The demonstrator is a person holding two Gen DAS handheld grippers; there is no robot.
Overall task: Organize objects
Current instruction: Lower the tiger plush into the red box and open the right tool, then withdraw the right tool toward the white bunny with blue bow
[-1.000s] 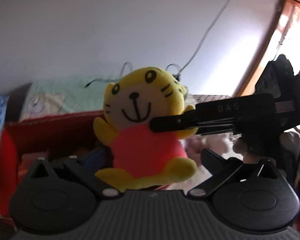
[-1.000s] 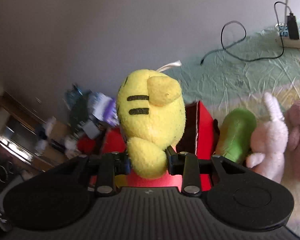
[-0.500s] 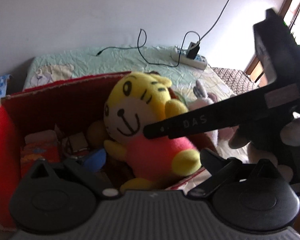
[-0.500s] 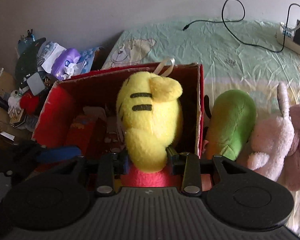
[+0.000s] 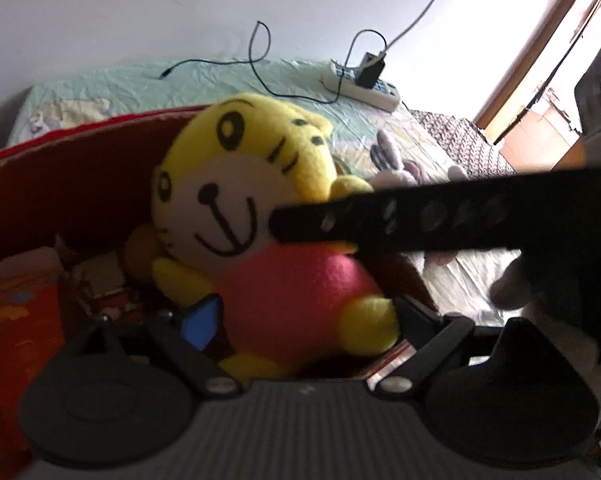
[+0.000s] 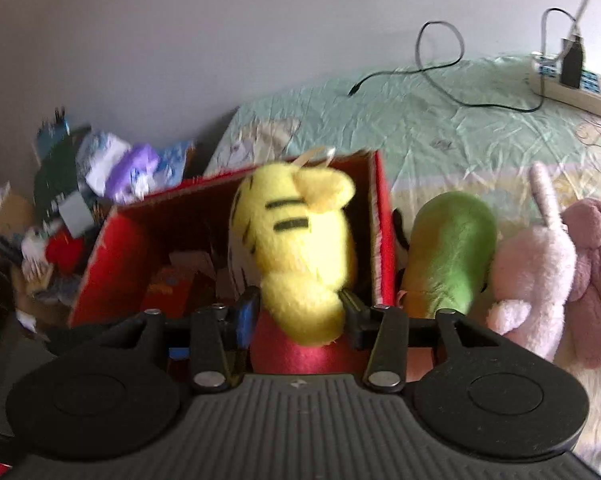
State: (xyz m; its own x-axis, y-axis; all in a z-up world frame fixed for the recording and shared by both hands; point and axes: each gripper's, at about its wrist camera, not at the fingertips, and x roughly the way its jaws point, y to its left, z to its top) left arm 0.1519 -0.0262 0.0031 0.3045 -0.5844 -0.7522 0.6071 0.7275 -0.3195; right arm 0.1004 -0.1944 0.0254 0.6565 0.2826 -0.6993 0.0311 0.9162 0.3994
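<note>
Nearest in the right wrist view, the right gripper (image 6: pixel 300 312) has its jaws clamped on the yellow plush tiger in a pink-red shirt (image 6: pixel 296 256), pinching it at the arm/shoulder from behind; soft pile fabric, round stuffed head w/ black stitched stripes, squashes easily under the pads. The toy hangs low over the red cardboard box (image 6: pixel 112 248), lower body looking already inside, but not released yet, so this item is prob. partway placed. In the left wrist view the left gripper (image 5: pixel 300 320) has jaws spread wide on either side of the tiger's (image 5: pixel 260 240) body, gripping nothing; whether the pads touch the plush, can't tell (blurred). Box (image 5: pixel 60 168) is stiff, matte, straight-walled, w/ a few small cartons and bits already at the bottom. Just beyond the box's right wall, still on the bed: a green pear-shaped plush (image 6: pixel 448 256), a pale pink fluffy rabbit plush (image 6: pixel 532 272) and a mauve fuzzy plush (image 6: pixel 596 272), all shaggier in texture. So approx. three soft toys left to sort. Further back, wrinkled mint-green bedsheet (image 6: pixel 440 120), thin and creased, then a white power strip w/ black cable (image 6: pixel 572 84) near the wall.
</note>
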